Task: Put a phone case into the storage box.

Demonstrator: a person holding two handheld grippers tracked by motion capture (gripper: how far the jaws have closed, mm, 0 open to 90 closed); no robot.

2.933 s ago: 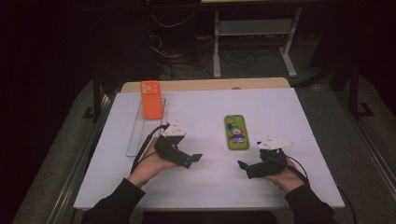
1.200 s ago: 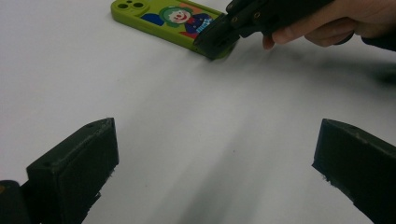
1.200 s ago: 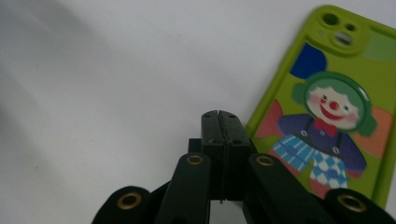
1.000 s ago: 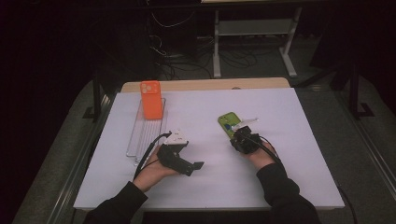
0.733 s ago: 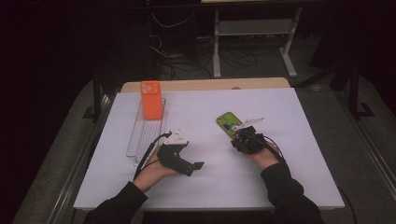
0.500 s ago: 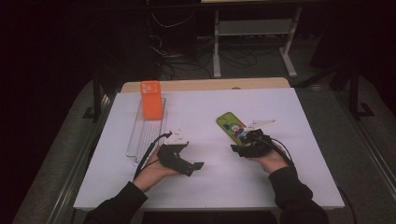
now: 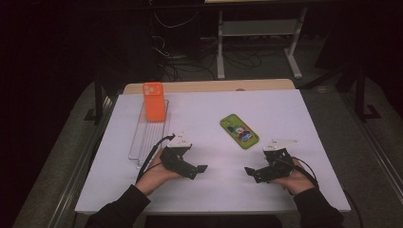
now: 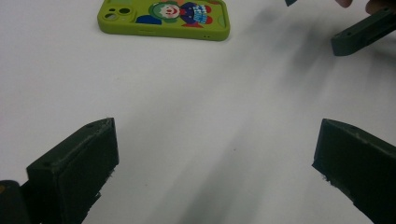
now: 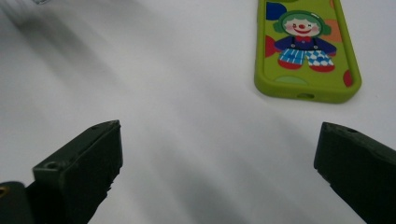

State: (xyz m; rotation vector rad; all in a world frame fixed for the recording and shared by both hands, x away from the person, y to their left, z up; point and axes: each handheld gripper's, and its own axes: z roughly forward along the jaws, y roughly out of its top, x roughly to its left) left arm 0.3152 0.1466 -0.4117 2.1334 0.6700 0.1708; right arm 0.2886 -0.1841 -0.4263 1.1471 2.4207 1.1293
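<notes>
The white desk (image 7: 285, 109) carries everything. A clear tray (image 7: 142, 142) lies along its left part, with an orange phone (image 7: 154, 101) standing at its far end. The green phone case (image 7: 239, 131) with a clown picture lies flat near the middle, apart from both tools. The left hand-held gripper (image 7: 202, 168) rests near the front edge, jaws wide apart and empty. The right hand-held gripper (image 7: 248, 171), whose jaws have just been opening, stands wide with nothing between them, near the case.
</notes>
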